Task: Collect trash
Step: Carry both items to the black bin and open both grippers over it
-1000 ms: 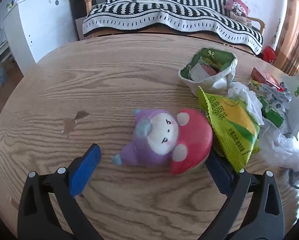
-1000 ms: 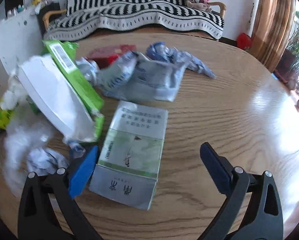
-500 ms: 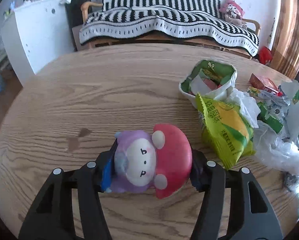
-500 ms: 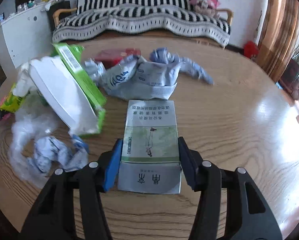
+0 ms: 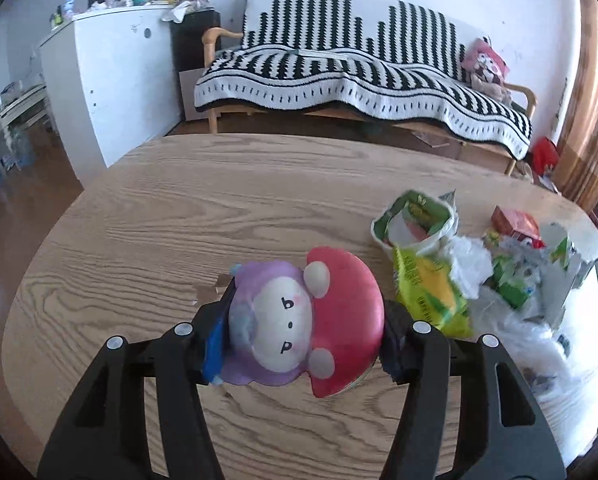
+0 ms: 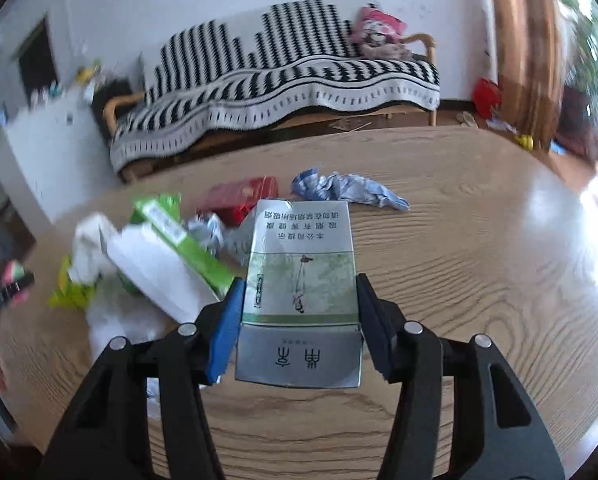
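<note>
My left gripper (image 5: 305, 344) is shut on a purple and red mushroom squishy toy (image 5: 303, 320) and holds it above the round wooden table (image 5: 187, 216). My right gripper (image 6: 299, 336) is shut on a grey and green cigarette box (image 6: 301, 292) and holds it above the table (image 6: 479, 264). A trash pile lies between them: a yellow-green snack bag (image 5: 431, 288), an open green bag (image 5: 415, 220), a red box (image 6: 243, 196), a green and white carton (image 6: 167, 256), a crumpled blue wrapper (image 6: 347, 188) and white plastic (image 5: 531, 332).
A sofa with a black and white striped blanket (image 5: 359, 68) stands behind the table, with a pink plush (image 5: 485, 64) on it. A white cabinet (image 5: 111, 80) stands at the far left. A wooden curtain-side post (image 6: 519, 40) is at the right.
Both grippers closed, the left on the squishy toy and the right on the cigarette box, then lifted them off the table. The views rose and tilted toward the sofa.
</note>
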Demonstrator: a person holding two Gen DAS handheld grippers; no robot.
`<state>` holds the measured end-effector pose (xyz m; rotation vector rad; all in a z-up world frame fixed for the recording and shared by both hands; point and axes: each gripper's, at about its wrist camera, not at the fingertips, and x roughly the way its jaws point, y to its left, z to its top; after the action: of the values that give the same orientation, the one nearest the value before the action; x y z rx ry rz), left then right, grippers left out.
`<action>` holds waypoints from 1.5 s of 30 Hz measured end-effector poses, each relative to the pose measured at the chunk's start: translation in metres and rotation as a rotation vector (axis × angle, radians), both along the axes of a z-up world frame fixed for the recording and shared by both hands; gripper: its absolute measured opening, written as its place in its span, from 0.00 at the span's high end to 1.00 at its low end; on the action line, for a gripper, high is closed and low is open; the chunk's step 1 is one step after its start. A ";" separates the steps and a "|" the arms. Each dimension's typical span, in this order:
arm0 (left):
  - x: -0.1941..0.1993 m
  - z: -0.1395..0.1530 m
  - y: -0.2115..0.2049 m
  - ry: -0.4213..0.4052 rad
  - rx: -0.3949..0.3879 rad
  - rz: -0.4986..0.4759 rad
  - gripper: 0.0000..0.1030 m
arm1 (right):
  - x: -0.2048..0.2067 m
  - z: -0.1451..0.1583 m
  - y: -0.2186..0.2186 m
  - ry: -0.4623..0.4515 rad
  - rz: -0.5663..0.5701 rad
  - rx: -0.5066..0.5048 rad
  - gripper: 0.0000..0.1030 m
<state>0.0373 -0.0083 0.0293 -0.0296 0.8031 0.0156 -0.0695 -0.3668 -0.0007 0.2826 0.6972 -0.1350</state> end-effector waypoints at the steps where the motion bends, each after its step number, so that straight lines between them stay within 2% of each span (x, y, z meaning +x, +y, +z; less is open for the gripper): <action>1: -0.001 0.003 -0.003 -0.006 -0.010 0.001 0.44 | -0.003 -0.001 -0.002 0.000 -0.010 0.019 0.47; 4: -0.012 0.019 -0.021 -0.047 -0.064 -0.036 0.44 | -0.007 0.002 -0.013 -0.018 -0.031 0.091 0.47; 5: -0.019 0.026 -0.033 -0.055 -0.111 -0.061 0.44 | -0.012 0.006 -0.019 -0.036 -0.048 0.119 0.47; 7: -0.036 0.043 -0.066 -0.047 -0.195 -0.174 0.44 | -0.030 0.019 -0.035 -0.075 -0.088 0.177 0.47; 9: -0.060 0.059 -0.106 -0.054 -0.205 -0.289 0.44 | -0.055 0.036 -0.048 -0.113 -0.100 0.205 0.47; 12: -0.112 0.085 -0.184 -0.057 -0.237 -0.530 0.45 | -0.112 0.071 -0.074 -0.172 -0.117 0.218 0.47; 14: -0.146 0.089 -0.235 -0.036 -0.246 -0.657 0.45 | -0.166 0.098 -0.101 -0.221 -0.161 0.231 0.47; 17: -0.201 0.084 -0.296 0.007 -0.241 -0.808 0.45 | -0.242 0.122 -0.138 -0.257 -0.227 0.256 0.47; 21: -0.265 0.076 -0.357 0.070 -0.201 -0.964 0.45 | -0.319 0.127 -0.180 -0.243 -0.329 0.244 0.47; 25: -0.301 0.056 -0.408 0.150 -0.099 -1.035 0.45 | -0.357 0.091 -0.216 -0.172 -0.357 0.325 0.47; 29: -0.307 0.001 -0.448 0.271 -0.007 -1.061 0.45 | -0.354 0.023 -0.232 -0.049 -0.361 0.434 0.47; 32: -0.299 -0.044 -0.453 0.380 -0.019 -1.055 0.45 | -0.339 -0.032 -0.229 0.048 -0.391 0.502 0.47; 35: -0.292 -0.067 -0.449 0.445 -0.040 -1.056 0.46 | -0.324 -0.078 -0.228 0.144 -0.393 0.548 0.47; 38: -0.286 -0.078 -0.450 0.472 -0.041 -1.073 0.46 | -0.312 -0.106 -0.225 0.192 -0.415 0.585 0.47; 40: -0.283 -0.087 -0.448 0.460 0.001 -1.101 0.47 | -0.302 -0.121 -0.223 0.237 -0.405 0.609 0.47; 45: -0.262 -0.110 -0.433 0.509 0.003 -1.117 0.48 | -0.274 -0.134 -0.213 0.319 -0.391 0.580 0.47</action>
<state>-0.2250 -0.4416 -0.0812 0.4435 1.2361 -1.0668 -0.3439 -0.5798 -0.1343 0.9700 0.9864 -0.3557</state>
